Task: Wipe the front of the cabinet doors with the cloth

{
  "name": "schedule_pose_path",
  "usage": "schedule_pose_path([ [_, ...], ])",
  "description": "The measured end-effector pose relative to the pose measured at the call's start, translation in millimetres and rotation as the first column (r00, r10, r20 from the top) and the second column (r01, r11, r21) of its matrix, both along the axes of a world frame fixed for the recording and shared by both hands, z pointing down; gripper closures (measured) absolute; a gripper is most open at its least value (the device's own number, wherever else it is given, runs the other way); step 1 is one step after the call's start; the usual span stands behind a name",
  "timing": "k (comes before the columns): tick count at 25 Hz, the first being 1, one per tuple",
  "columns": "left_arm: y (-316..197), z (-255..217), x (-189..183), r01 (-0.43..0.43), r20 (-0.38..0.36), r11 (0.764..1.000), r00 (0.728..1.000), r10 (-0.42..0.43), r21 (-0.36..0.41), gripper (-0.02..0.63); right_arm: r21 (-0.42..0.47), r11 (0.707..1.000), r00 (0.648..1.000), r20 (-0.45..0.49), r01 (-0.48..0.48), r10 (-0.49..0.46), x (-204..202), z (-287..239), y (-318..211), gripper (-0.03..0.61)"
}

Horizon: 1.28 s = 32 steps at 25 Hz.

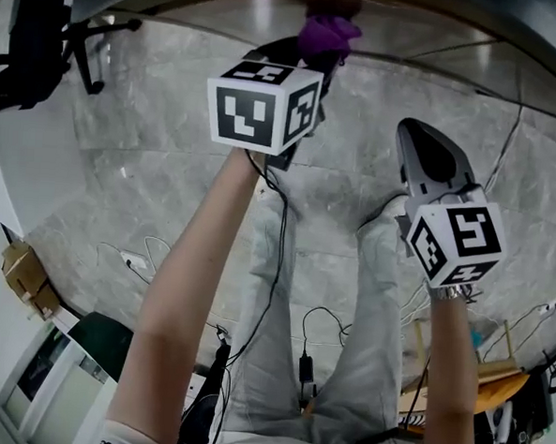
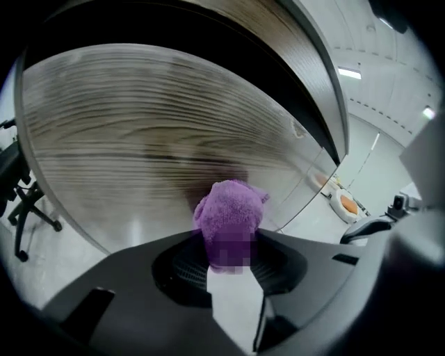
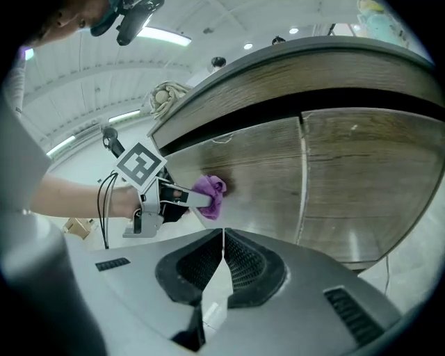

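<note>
Blocked ahead by the cabinet door [image 3: 264, 181], overhung by the table edge [image 3: 292, 76]; open above the floor [image 1: 151, 143] beneath.

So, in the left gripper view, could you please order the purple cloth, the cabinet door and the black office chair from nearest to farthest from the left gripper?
1. Purple cloth: held in the left gripper's jaws, at centre.
2. Cabinet door: just behind the cloth, filling the middle.
3. Black office chair: on the floor, at the far left edge.
</note>
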<state>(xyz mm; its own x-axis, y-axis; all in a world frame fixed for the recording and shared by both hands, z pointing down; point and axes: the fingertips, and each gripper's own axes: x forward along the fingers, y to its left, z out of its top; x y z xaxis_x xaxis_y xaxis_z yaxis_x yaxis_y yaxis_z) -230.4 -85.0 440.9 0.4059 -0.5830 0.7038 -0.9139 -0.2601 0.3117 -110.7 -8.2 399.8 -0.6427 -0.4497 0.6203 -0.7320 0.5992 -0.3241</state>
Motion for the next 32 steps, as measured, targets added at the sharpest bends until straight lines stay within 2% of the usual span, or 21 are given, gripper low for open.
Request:
schedule_pose_path([
  [10,19.7,9.4,-126.1,0.123,0.041,0.992,0.992,-0.122,-0.011,0.476,-0.004,0.998,0.998,0.000,0.058,-0.058,-92.6,10.9,12.7,0.549],
  [15,26.8,4.0,-167.2,0.128,0.091,0.992,0.988,-0.127,-0.007,0.476,-0.002,0.997,0.997,0.013,0.077,-0.077,-121.7,12.6,17.4,0.549],
  [18,31.6,3.1,-177.2,0.149,0.098,0.989,0.984,-0.147,-0.005,0.476,-0.006,0.997,0.997,0.026,0.076,-0.076,-123.1,12.6,23.0,0.549],
  [21,38.6,4.3,-165.0,0.151,0.065,0.988,0.987,-0.149,-0.021,0.476,-0.012,0.996,0.996,0.026,0.089,-0.089,-111.6,11.7,32.4,0.549],
  [24,47.4,11.6,-137.2,0.121,0.053,0.992,0.992,-0.119,-0.041,0.476,-0.018,0.993,0.993,0.014,0.114,-0.114,-93.3,13.3,40.8,0.549],
  [28,47.9,27.8,-72.7,0.045,0.041,0.997,0.998,-0.043,-0.062,0.476,-0.021,0.994,0.994,-0.023,0.107,-0.107,-48.8,18.5,43.7,0.549],
  [32,40.5,38.9,9.5,-0.028,-0.001,0.997,1.000,0.028,-0.078,0.476,-0.030,0.999,0.998,-0.051,0.045,-0.047,14.8,25.8,38.4,0.549],
])
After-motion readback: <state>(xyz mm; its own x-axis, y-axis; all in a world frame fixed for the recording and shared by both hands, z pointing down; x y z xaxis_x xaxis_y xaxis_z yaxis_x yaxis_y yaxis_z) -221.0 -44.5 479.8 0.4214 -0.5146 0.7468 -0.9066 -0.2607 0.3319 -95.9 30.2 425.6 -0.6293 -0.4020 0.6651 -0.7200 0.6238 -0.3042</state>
